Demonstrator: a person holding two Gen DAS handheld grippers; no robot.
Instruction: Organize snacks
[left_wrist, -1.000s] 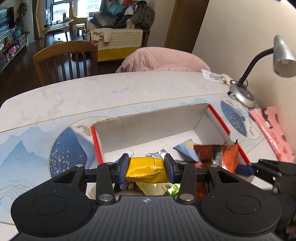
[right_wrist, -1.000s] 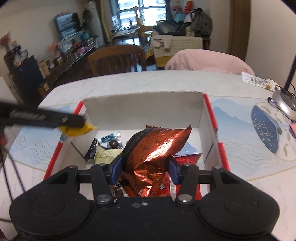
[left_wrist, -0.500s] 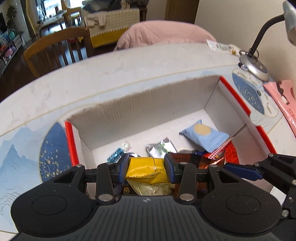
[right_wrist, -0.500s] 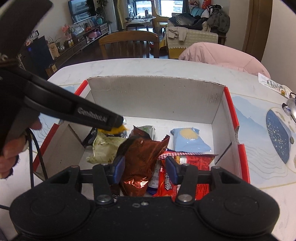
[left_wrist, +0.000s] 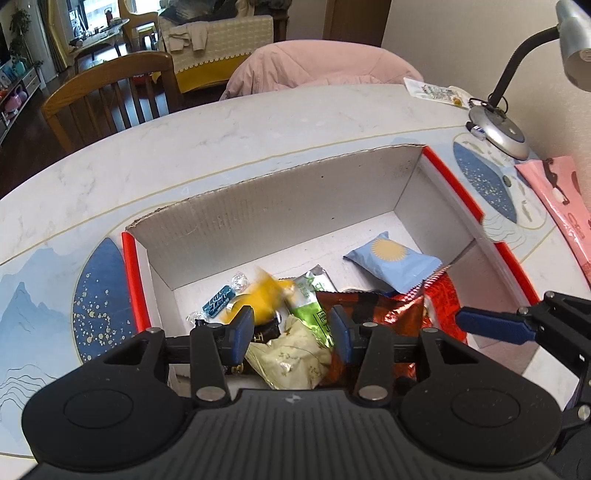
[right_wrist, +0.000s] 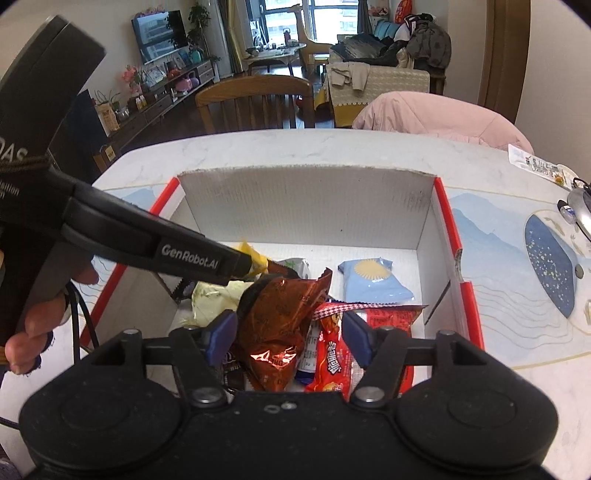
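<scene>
Marble table (right_wrist: 258, 155), box (right_wrist: 306, 206), "GenRobot.AI" left gripper (right_wrist: 243, 264)

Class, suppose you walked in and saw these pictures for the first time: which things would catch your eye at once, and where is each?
First, the red-edged cardboard box in the middle of the table, heaped with bright snack packets. A shiny copper-brown packet sits between the fingers of the open right hand-held gripper, while a blurred yellow packet lies just ahead of the open left hand-held gripper. At the back right of the box lies a pale blue packet with a sun.

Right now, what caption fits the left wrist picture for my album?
Open left gripper above a red-edged cardboard box of snacks, a blurred yellow snack packet just beyond it.
</scene>
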